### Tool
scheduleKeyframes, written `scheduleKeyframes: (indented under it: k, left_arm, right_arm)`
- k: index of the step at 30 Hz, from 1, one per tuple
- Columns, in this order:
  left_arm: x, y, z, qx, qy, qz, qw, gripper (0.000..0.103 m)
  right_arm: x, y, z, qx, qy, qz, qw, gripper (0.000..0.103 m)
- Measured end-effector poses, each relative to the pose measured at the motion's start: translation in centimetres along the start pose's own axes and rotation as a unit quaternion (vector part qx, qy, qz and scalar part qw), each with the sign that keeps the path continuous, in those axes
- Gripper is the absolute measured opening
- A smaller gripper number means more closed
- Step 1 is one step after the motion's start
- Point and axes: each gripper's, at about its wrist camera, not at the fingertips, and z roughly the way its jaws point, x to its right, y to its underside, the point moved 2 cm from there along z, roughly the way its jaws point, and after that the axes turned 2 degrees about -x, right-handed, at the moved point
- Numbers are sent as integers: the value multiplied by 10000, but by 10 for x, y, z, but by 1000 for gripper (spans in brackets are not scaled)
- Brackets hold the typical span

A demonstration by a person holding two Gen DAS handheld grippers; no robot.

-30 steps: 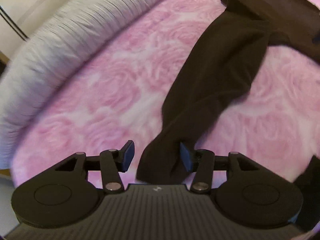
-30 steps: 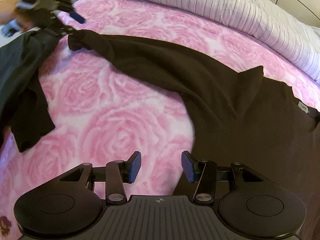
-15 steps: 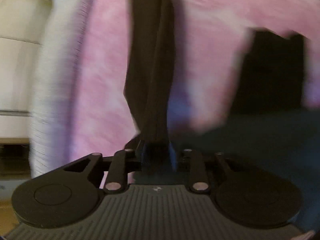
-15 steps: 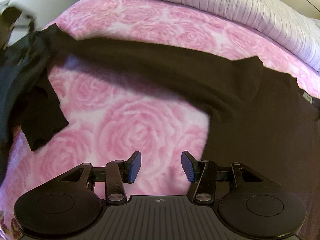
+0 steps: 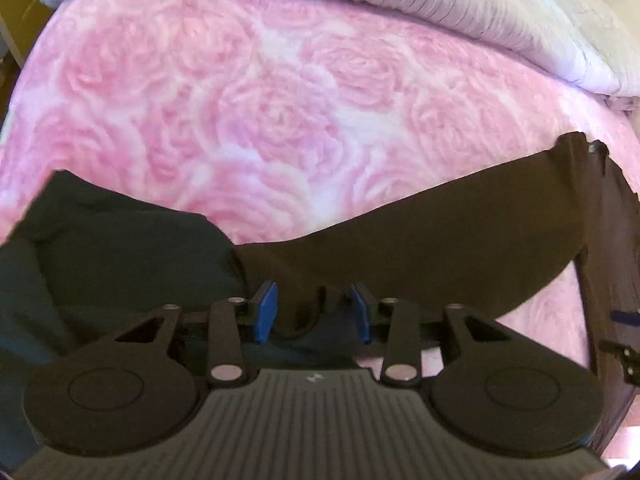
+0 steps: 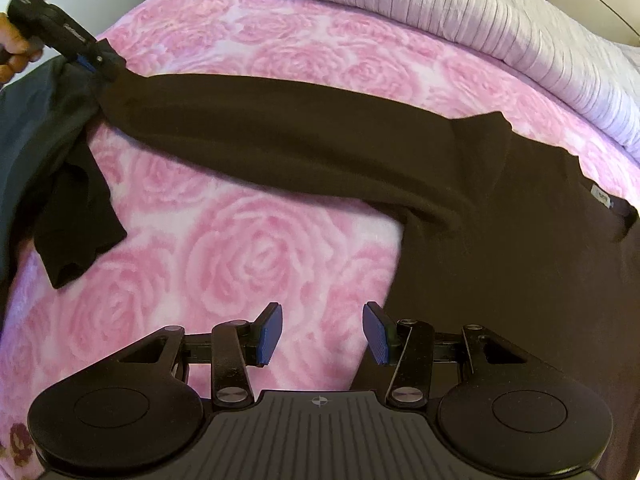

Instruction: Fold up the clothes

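In the left wrist view, the left gripper (image 5: 312,312) fills the bottom of the frame, its blue pads (image 5: 266,312) drawn in around the bunched cuff of a dark brown sleeve (image 5: 420,248). The jaws are closing, with the cuff between them and fabric filling the gap from pad to pad. From the pads the sleeve runs up and to the right across the middle of the frame toward the right edge. To the left of the pads lies a darker, greenish-black garment (image 5: 112,248), covering the lower left. Beyond both, a pink rose-patterned blanket (image 5: 256,112) spreads across the centre, and a pale striped duvet (image 5: 460,4) is rolled along the top edge.

In the right wrist view, the right gripper (image 6: 322,330) sits at the bottom centre with its jaws spread and nothing between them; only the pink blanket shows in the gap. The body of the brown shirt (image 6: 520,260) lies just right of the right-hand pad, taking up the lower right. Its sleeve stretches from there across the middle of the frame to the upper left, where the left gripper pinches its end, a person's hand (image 6: 12,46) behind it at the left edge. The dark garment hangs along the left edge below that. The striped duvet lies across the top right.
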Motion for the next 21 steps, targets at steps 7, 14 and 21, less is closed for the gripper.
scheduleKeyframes:
  k: [7,14,21]
  left_arm:
    - [16,21,-44,818,-700,653,9920,4]
    - [-8,38,-36,643,-1175,456,9899,0]
    - [17,45,-66,1053,-989,349,9889,11]
  right_arm:
    - [7,7,4,-59,65,195,9998,49]
    - [15,5,1,-51,19,351,9994,49]
    - [37,28,-13,-117,162,744,9970,49]
